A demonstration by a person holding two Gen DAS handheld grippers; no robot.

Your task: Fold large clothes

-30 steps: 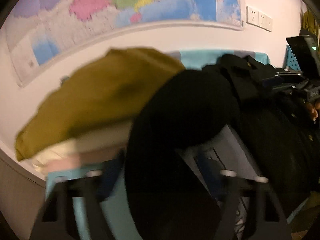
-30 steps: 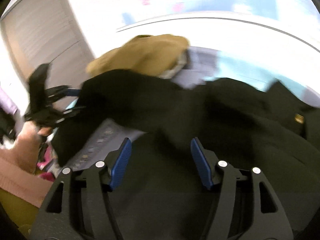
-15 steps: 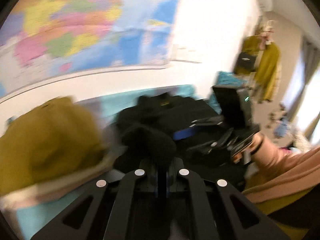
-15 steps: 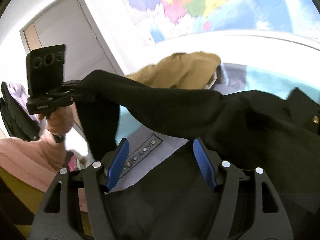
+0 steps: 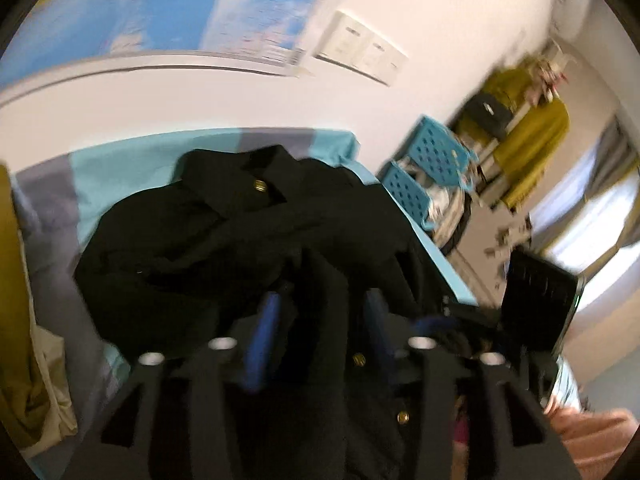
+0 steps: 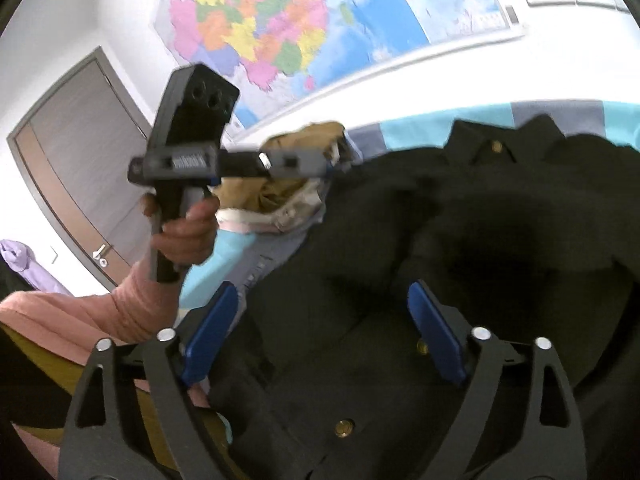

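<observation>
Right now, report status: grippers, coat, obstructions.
Left gripper opening, black coat between its pads, unpinched. Right gripper opening wide over coat, empty. Mustard garment piled beside coat.

1. The black matt cloth coat point(image 6: 460, 240) looks thick and soft, with small shiny brass-coloured metal buttons point(image 6: 344, 427).
2. The blue gripper pads point(image 6: 436, 334) look smooth (rubbery or plastic, hard to tell).
3. The glossy paper wall map point(image 6: 320, 20) catches light.
4. The turquoise perforated plastic crates point(image 5: 436, 152) look matt.

Black coat point(image 5: 224, 232) with brass buttons heaped on turquoise bedding point(image 5: 120, 168), opening left tongs point(image 5: 324, 320) astride a fold
</observation>
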